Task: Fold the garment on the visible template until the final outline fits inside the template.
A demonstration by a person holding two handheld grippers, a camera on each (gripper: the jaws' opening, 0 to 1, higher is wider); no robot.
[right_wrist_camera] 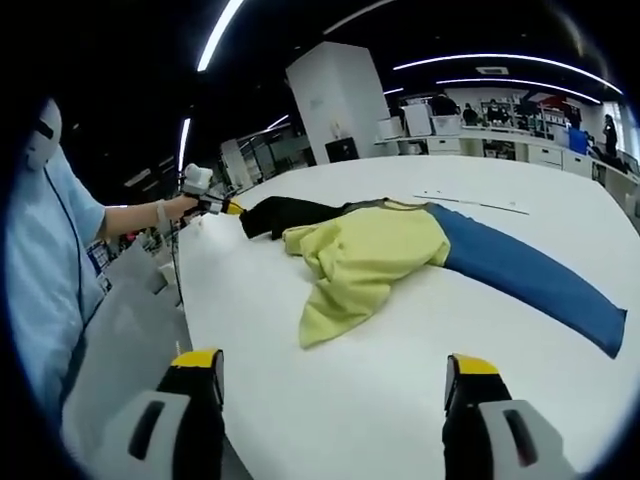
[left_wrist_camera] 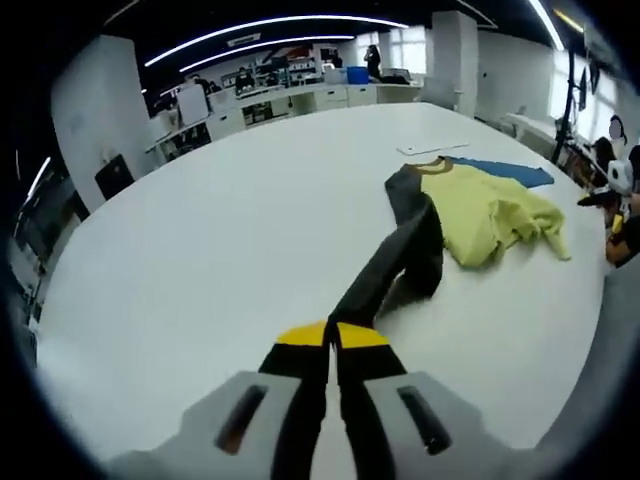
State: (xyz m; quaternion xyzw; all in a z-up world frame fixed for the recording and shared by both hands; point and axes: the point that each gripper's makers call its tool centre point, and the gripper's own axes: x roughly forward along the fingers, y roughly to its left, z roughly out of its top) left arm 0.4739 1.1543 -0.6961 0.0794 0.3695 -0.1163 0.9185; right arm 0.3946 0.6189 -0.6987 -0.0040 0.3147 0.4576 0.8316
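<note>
Left gripper view: left claw (left_wrist_camera: 331,338) pressed together, pinching the end of the black sleeve (left_wrist_camera: 400,262) of the garment (left_wrist_camera: 478,212). Sleeve runs up and right from the yellow tips to the yellow body, bunched on the white table (left_wrist_camera: 220,240). Blue sleeve (left_wrist_camera: 510,171) pokes out behind the yellow part. Thin white strip (left_wrist_camera: 432,148) lies flat on table just past the garment's collar. A person's hand at far right edge, blurred.

Right gripper view: right claw (right_wrist_camera: 333,372) spread wide, 2 yellow-tipped fingers (right_wrist_camera: 197,360) well apart, nothing between them, hovering over bare table (right_wrist_camera: 400,400). Garment (right_wrist_camera: 365,258) lies ahead of the claw, apart from it: yellow body crumpled in the middle, blue sleeve (right_wrist_camera: 530,275) stretched out flat to the right, black sleeve (right_wrist_camera: 285,213) to the left. Left claw (right_wrist_camera: 235,208) comes in from the left, held by a person's hand (right_wrist_camera: 185,206), at the black sleeve's end. Person in light blue shirt (right_wrist_camera: 45,270) stands at left by table edge. White strip (right_wrist_camera: 475,204) lies beyond the garment.
</note>
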